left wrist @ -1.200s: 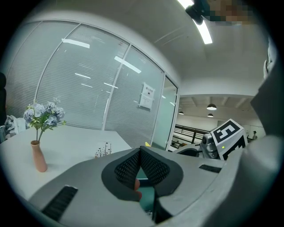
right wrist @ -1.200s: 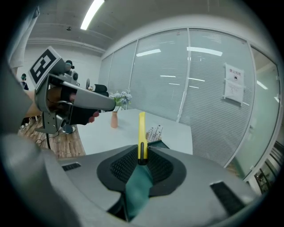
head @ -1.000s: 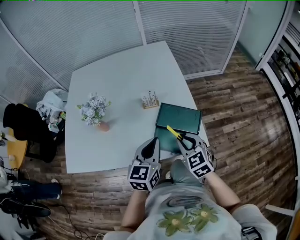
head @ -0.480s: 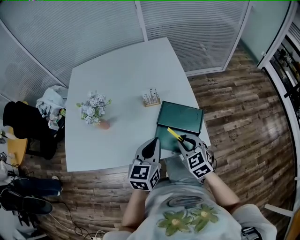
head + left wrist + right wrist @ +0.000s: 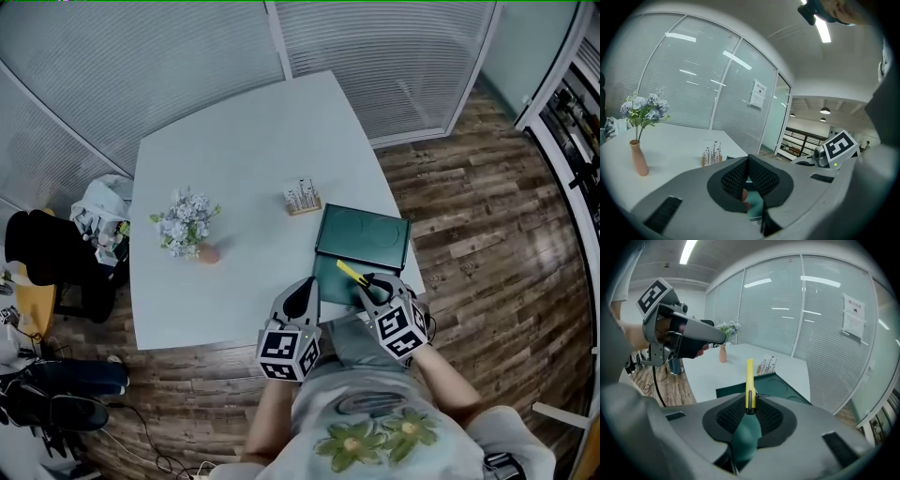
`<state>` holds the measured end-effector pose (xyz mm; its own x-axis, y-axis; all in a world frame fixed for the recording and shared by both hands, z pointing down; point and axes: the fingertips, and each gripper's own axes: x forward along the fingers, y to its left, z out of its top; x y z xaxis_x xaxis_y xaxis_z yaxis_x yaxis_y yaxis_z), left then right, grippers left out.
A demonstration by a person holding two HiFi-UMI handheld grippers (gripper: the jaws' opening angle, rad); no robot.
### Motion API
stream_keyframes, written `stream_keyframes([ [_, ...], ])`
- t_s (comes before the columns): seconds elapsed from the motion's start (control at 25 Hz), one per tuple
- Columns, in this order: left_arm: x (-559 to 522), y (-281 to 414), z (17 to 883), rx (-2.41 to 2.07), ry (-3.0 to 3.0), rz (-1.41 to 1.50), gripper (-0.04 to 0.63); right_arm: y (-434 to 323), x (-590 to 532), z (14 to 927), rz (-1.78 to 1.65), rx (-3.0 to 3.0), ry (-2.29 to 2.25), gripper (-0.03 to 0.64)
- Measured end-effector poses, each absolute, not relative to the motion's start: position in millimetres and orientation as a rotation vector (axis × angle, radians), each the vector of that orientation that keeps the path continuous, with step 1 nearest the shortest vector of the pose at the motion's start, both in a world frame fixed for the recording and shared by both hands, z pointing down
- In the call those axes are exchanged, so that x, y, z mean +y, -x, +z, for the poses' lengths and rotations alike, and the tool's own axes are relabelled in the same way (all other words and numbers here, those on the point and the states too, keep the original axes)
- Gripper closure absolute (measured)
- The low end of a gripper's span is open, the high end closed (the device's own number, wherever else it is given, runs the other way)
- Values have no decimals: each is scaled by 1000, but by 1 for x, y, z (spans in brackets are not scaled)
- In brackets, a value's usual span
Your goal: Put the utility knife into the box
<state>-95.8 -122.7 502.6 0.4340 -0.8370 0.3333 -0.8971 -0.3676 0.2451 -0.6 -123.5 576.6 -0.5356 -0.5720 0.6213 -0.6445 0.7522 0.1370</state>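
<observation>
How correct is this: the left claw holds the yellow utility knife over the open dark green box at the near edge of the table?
One thing is wrong: the right claw, not the left claw, holds the yellow utility knife over the open dark green box at the near edge of the table. The right gripper view shows the knife between its jaws.
</observation>
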Motion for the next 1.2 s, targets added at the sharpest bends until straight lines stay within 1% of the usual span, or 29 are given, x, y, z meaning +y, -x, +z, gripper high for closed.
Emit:
stream_keyframes([
  [1.2, -154, 103, 531, -1451, -2277, 282, 601, -2, -137, 622, 180, -2191, -789, 543],
])
